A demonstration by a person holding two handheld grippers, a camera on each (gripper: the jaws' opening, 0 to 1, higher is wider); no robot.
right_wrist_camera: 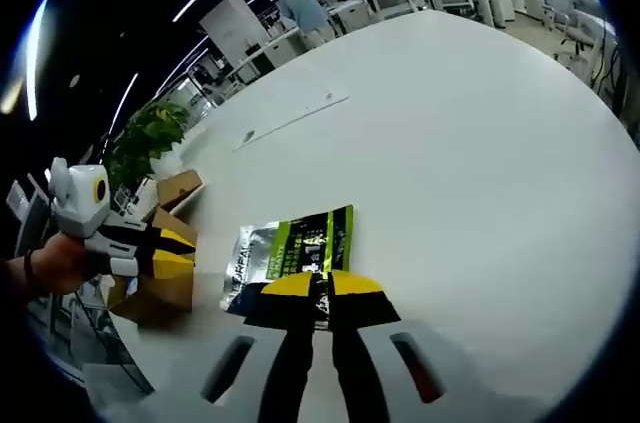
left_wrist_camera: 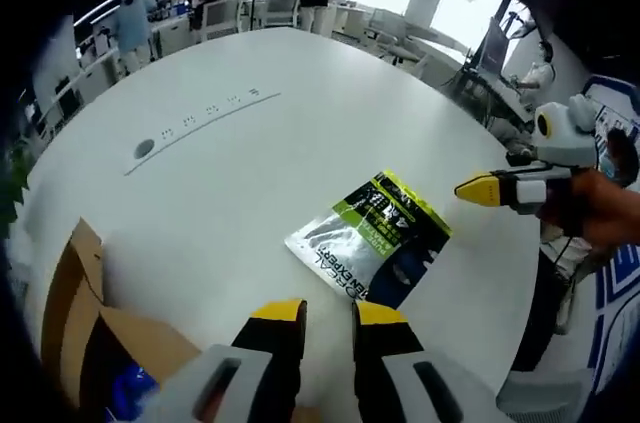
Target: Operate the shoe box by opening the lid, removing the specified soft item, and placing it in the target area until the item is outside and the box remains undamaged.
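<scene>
1. Since the packet (left_wrist_camera: 368,238) lies flat on the white table (left_wrist_camera: 250,173), outside the cardboard box (left_wrist_camera: 95,333), the removal looks done, judging by the layout alone; the packet sits to the right of the box and apart from it.
2. The box stands at the near left edge of the table with its flaps up and open. Something blue (left_wrist_camera: 130,388) shows inside it; I cannot tell what.
3. Left gripper (left_wrist_camera: 328,315): jaws nearly together with a narrow gap, nothing between them, tips just short of the packet's near edge. It hovers between box and packet.
4. Right gripper (right_wrist_camera: 320,288): jaws drawn together, tips over the packet's (right_wrist_camera: 290,248) near edge. Whether they pinch the packet or only cover it, I cannot tell. In the left gripper view the right gripper (left_wrist_camera: 490,189) hangs clear of the packet, jaws together, held level by a hand (left_wrist_camera: 600,208).
5. In the right gripper view the left gripper (right_wrist_camera: 170,248) sits just before the box (right_wrist_camera: 165,243).
</scene>
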